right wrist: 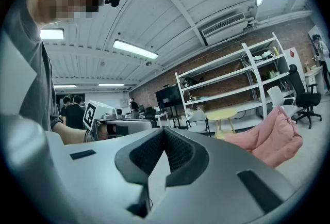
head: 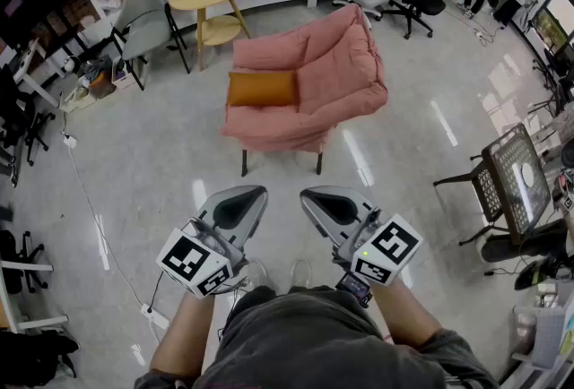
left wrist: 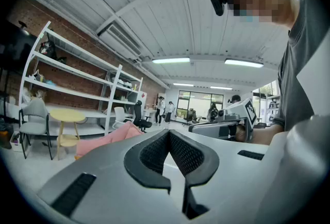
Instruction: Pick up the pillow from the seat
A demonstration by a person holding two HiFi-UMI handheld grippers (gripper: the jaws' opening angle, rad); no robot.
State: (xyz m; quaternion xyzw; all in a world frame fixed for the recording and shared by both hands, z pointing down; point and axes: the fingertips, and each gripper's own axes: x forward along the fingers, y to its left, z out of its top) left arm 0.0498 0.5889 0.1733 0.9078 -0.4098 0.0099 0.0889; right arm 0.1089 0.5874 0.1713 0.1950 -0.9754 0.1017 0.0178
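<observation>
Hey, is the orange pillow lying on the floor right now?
No, the orange pillow rests up on the cushions of the pink armchair.

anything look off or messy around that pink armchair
Nothing spilled or broken. The orange pillow sits off-centre, at one side of the pink armchair's seat, and the chair's padding is rumpled. A cable trails loose across the floor nearby.
</observation>
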